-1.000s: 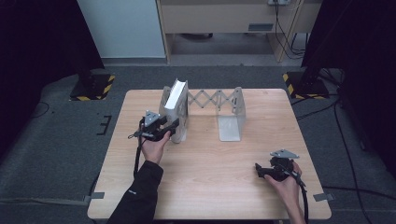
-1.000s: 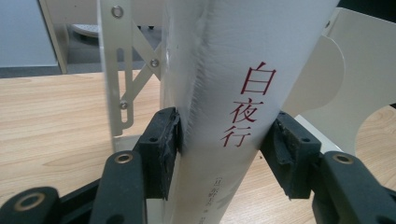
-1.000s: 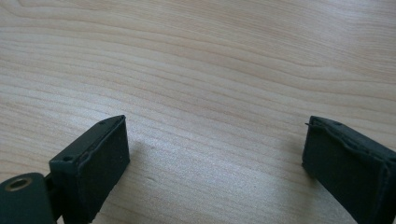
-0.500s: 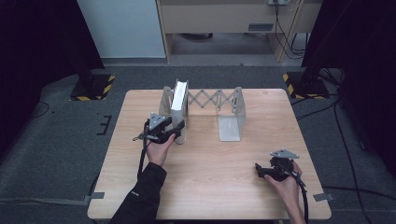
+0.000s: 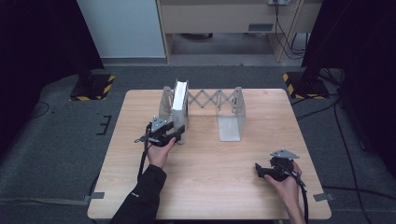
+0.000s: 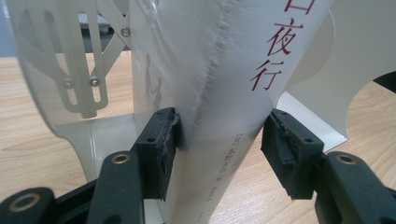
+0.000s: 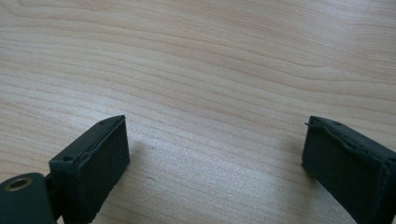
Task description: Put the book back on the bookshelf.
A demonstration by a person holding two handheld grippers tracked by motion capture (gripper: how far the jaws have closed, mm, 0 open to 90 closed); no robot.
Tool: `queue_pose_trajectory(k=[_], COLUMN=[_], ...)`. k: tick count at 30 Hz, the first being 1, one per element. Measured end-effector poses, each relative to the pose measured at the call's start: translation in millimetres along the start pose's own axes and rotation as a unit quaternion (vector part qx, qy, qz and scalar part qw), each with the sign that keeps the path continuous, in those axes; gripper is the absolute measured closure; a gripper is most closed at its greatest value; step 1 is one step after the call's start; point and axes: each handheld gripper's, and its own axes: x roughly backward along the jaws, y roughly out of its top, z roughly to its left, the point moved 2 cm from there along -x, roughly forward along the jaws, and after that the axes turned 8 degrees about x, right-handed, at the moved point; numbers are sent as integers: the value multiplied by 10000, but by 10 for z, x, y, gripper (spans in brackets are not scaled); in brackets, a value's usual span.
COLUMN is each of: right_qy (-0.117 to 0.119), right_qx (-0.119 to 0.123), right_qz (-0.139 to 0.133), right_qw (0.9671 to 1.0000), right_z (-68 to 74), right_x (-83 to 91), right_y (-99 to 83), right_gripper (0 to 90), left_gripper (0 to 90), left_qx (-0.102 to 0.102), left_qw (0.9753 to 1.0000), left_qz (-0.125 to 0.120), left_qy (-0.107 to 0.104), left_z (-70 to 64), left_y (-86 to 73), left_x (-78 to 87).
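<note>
Left gripper (image 5: 173, 132) moved rightward onto white book (image 5: 179, 103), jaws either side of spine, barely gapped; book upright in expanding rack (image 5: 230, 122). Right gripper (image 5: 264, 171) resting on tabletop (image 5: 219, 168), jaws wide, empty.

**Red characters on the white book's spine**

The one thing here that can be read is the book (image 6: 219, 93) standing in the metal book stand (image 6: 70, 70). In the left gripper view, large dark red characters run down its white spine: 夜 and under it 行, with the lower part of another character cut off by the top edge above them. Lower on the same spine, level with the two black pads, a line of small grey print starts with a bracketed 日; the characters after it are too small and blurred to make out. Left of the spine, the book's cover carries a faint grey figure, no lettering.
</note>
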Motion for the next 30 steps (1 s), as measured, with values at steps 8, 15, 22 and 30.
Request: queue_pose_trajectory(k=[8,15,22,30], right_qy=[10,2,13,5], right_qx=[8,-1,12,3], right_qz=[2,0,3,2], right_qw=[10000,10000,10000,10000], right_z=[-1,1,-1,0], right_x=[0,0,1,0], right_y=[0,0,-1,0], right_gripper=[78,78,78,78], left_gripper=[431,416,336,259], left_qx=[158,128,-95,-298], left_qw=[9999,9998,9998,9972], left_qz=[-36,-68,-42,610], left_qy=[-48,-154,-193,-309], left_z=[-57,-33,-3,22], left_y=[1,6,-10,-316], left_x=[-76,-28,246,497])
